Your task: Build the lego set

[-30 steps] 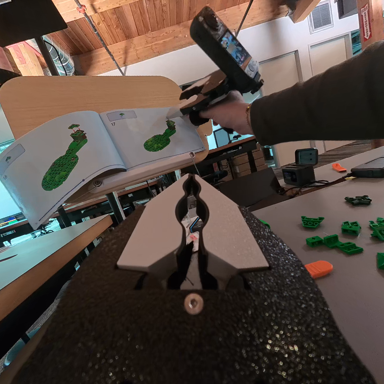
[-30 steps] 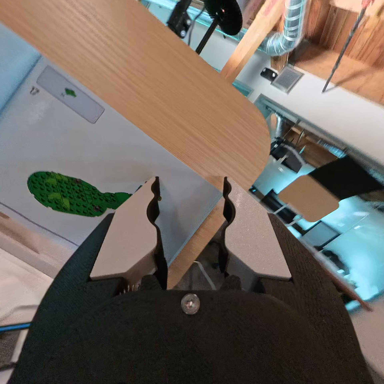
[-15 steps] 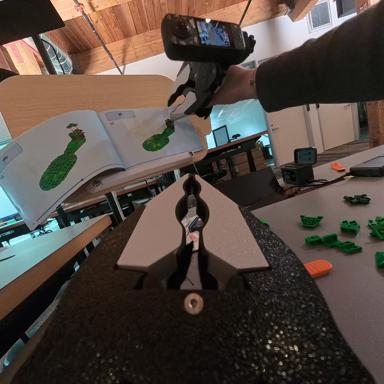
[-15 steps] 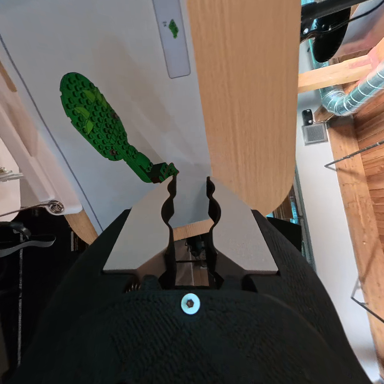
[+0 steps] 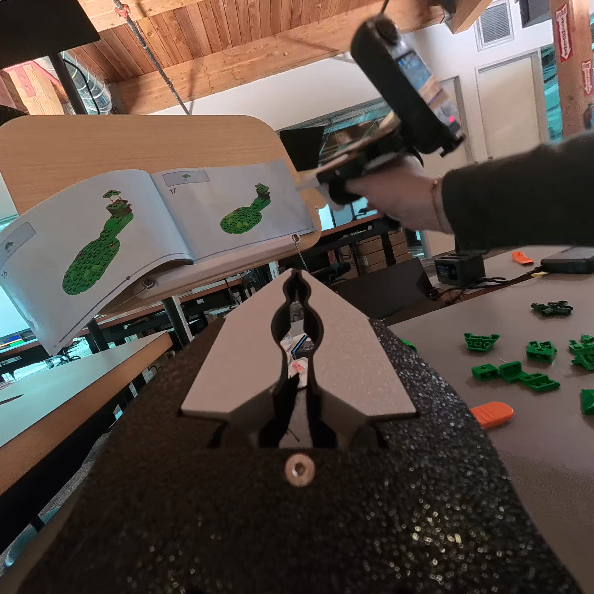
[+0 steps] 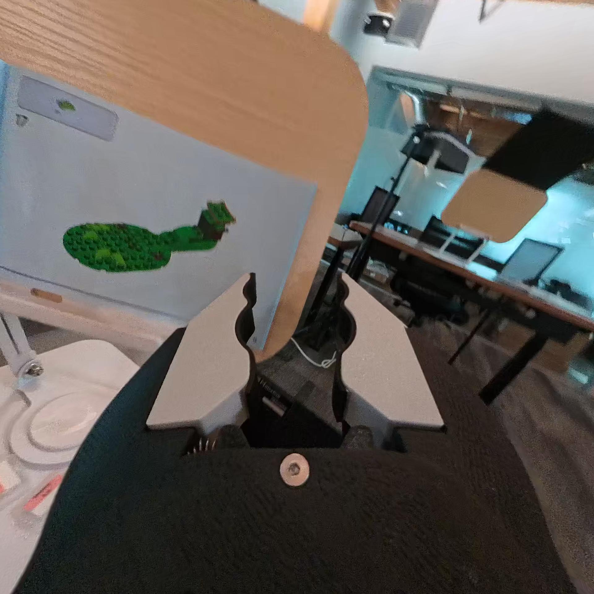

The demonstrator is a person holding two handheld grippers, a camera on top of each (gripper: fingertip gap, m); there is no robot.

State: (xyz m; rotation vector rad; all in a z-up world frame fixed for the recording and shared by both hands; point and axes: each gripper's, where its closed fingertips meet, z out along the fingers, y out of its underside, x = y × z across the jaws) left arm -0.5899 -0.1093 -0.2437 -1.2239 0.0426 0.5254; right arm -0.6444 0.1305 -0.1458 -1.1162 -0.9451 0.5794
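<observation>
The open instruction booklet (image 5: 167, 221) rests on a tilted wooden stand board (image 5: 135, 144). Both pages show a green build. My left gripper (image 5: 297, 274) is shut and empty, low in front of the stand. My right gripper (image 6: 295, 283) is open and empty. The right edge of the board (image 6: 321, 225) lies between its fingers, and the booklet page (image 6: 160, 180) is just to their left. In the left wrist view a hand holds the right gripper (image 5: 310, 183) at the booklet's right edge. Several loose green Lego pieces (image 5: 514, 376) lie on the grey table (image 5: 530, 466).
An orange brick separator (image 5: 491, 414) lies near the green pieces and another (image 5: 522, 257) farther back. A black charger box (image 5: 459, 268) and a dark flat device (image 5: 569, 262) sit at the table's far edge. The stand's white base (image 6: 64, 401) is below the booklet. The left gripper's tips are roughly 25 cm from the right gripper's.
My right gripper narrowed and twisted at the page's top right corner, then turned back, opened wide and drew off to the booklet's right edge. The left gripper has not moved.
</observation>
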